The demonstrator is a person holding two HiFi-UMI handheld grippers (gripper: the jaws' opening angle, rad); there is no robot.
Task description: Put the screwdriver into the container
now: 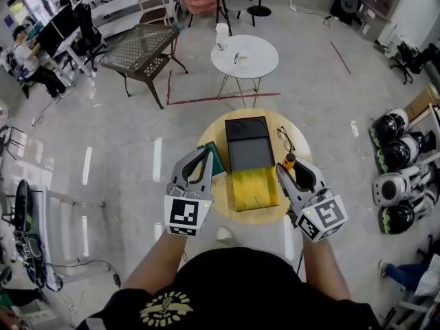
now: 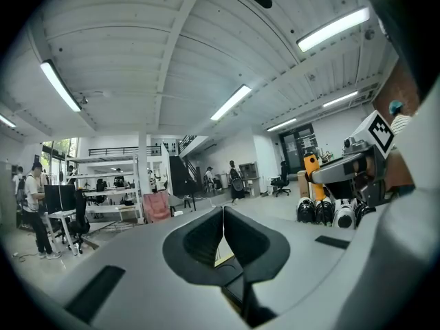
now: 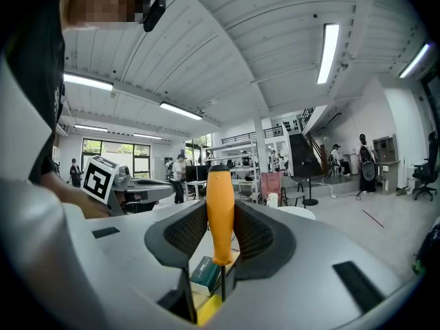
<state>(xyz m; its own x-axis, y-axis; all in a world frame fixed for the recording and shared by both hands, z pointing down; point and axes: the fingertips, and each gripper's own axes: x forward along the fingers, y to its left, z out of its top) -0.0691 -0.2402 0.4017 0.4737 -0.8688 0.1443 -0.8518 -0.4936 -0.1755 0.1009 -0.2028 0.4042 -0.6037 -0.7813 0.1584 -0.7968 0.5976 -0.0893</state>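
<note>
So far my right claw (image 1: 294, 172) clamps the screwdriver (image 3: 220, 205), left claw (image 2: 223, 215) pinched empty; the container (image 1: 247, 143) at twelve o'clock awaits.

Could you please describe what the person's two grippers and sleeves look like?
Both the left gripper and right gripper are grey, with black-lined jaws and a white cube of black square markers. The person wears a black short-sleeved shirt with a yellow emblem.
</note>
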